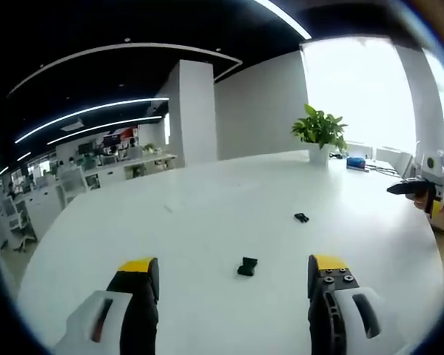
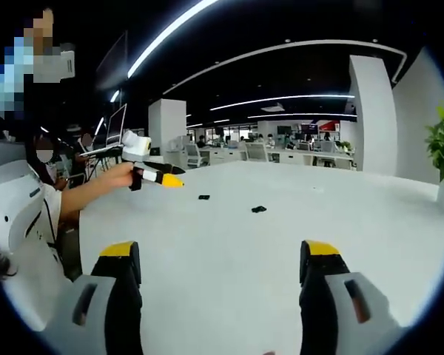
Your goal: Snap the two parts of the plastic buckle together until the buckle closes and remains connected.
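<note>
1. holding my left gripper (image 1: pixel 231 268) low over the white table (image 1: pixel 207 214), i see its two yellow-tipped jaws standing wide apart with nothing between them.
2. just beyond those jaws, between them in the left gripper view, lies one black buckle part (image 1: pixel 247 266) flat on the table, touching neither jaw.
3. farther out and a little to the right lies the second buckle part (image 1: pixel 301 217), smaller in the picture, well apart from the first; the two are not joined.
4. at the right edge of that view my right gripper (image 1: pixel 403 188) hangs above the table's edge; from here i cannot tell how its jaws stand.
5. beyond it a potted plant (image 1: pixel 320 132) stands in a white pot at the table's far side, with a small blue object (image 1: pixel 356 163) near it, too small to make out.
6. in the right gripper view my right gripper's jaws also stand wide apart and empty, low over the same table.
7. farther out there, both black parts show on the table, apart from each other and well ahead of the jaws.
8. at the left of that view my hand (image 2: pixel 122 175) holds the left gripper out above the table.
9. behind everything, rows of office desks (image 2: pixel 281 154) and a white pillar (image 2: pixel 374 118).
</note>
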`<action>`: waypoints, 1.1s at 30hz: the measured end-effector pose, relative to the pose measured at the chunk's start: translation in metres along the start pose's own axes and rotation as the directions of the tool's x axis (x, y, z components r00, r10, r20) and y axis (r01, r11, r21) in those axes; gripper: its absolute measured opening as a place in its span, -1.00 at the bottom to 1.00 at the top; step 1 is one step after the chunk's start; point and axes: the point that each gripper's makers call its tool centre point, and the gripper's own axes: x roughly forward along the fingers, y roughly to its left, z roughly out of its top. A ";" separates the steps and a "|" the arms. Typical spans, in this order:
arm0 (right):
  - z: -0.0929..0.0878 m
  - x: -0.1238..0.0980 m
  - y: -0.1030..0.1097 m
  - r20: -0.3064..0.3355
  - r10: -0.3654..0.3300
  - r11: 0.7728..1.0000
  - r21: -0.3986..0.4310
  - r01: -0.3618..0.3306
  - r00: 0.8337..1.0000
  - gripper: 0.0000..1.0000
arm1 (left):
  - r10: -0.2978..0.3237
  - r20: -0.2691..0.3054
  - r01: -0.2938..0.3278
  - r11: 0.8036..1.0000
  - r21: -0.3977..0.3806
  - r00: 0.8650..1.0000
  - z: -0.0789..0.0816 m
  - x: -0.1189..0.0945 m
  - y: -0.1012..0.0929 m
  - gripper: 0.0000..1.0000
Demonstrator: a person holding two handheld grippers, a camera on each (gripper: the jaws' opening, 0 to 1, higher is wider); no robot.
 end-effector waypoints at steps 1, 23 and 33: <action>0.000 0.000 0.000 0.001 -0.001 1.000 0.001 0.001 1.000 0.78 | -0.001 -0.005 0.001 1.000 0.007 1.000 0.000 0.002 0.000 0.66; -0.006 0.001 -0.002 -0.006 -0.006 1.000 0.018 0.006 1.000 0.77 | -0.069 -0.123 0.072 0.997 0.023 0.990 -0.027 0.039 0.001 0.40; -0.009 0.003 -0.002 -0.020 0.002 1.000 0.031 -0.002 1.000 0.75 | -0.076 -0.117 0.082 0.996 0.041 0.990 -0.030 0.048 0.000 0.09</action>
